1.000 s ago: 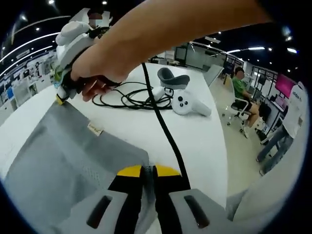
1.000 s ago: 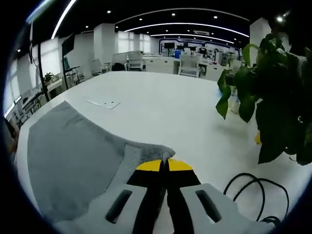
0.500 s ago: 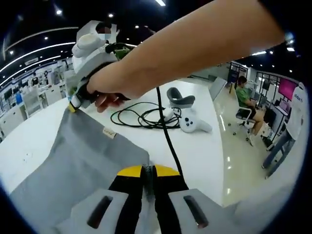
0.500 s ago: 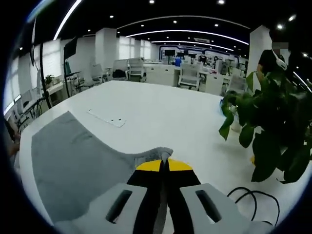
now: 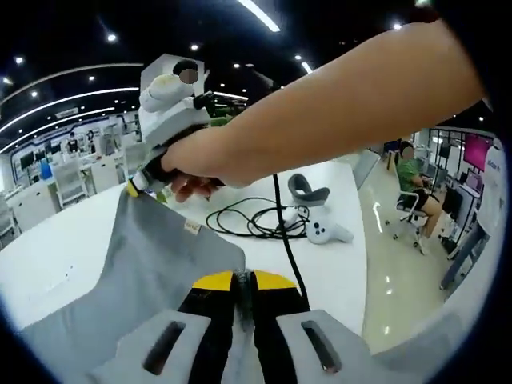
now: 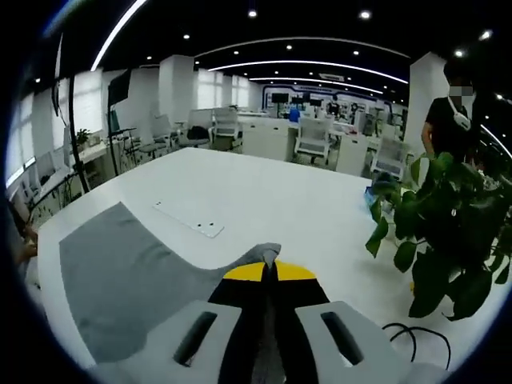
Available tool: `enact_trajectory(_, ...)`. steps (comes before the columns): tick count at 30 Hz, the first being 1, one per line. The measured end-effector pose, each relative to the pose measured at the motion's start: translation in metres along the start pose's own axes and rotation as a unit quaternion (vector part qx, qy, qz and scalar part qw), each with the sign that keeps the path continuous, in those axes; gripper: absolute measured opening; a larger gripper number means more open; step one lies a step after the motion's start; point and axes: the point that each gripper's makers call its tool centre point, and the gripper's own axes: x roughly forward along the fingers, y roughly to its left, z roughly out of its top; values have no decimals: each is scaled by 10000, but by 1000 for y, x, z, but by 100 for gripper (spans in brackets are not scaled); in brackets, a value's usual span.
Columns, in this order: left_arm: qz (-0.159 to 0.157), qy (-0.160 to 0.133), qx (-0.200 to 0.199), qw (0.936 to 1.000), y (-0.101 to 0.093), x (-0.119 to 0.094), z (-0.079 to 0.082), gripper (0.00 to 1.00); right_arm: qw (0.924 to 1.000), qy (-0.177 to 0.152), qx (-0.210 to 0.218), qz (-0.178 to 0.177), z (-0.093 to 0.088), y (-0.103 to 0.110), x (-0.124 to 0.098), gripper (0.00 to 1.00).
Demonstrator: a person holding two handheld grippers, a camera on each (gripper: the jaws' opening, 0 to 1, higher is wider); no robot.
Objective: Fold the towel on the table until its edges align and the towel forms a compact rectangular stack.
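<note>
The grey towel (image 5: 152, 272), soft, light and limp, hung off the table (image 6: 264, 196), each corner pinched in the closed left gripper (image 5: 243, 282) and right gripper (image 6: 268, 272), likely the best holds.

One towel (image 5: 152, 272), two tools (image 5: 244, 282) (image 6: 268, 273), perhaps two controllers (image 5: 320, 232).

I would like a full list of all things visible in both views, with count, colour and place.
Soft grey cloth towel: one, grey, lifted over the table, corners clamped.
Large white table: one, white, below the towel.
Black cable: one, black, coiled on the table.
White handheld controller: one, white, beside the cable.
Green leafy plant: one, green, at the table's edge.
Flat white strip: one, white, on the table beyond the towel.
Left gripper: yellow-tipped, shut on towel.
Right gripper: yellow-tipped, shut on towel.
</note>
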Motion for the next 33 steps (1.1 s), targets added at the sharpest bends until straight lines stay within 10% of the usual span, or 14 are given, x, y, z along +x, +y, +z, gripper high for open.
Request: enact_trajectory(33,696,-530,110,9961,74,-120,17,7,9985,-529,32,143,96,111,-9,0)
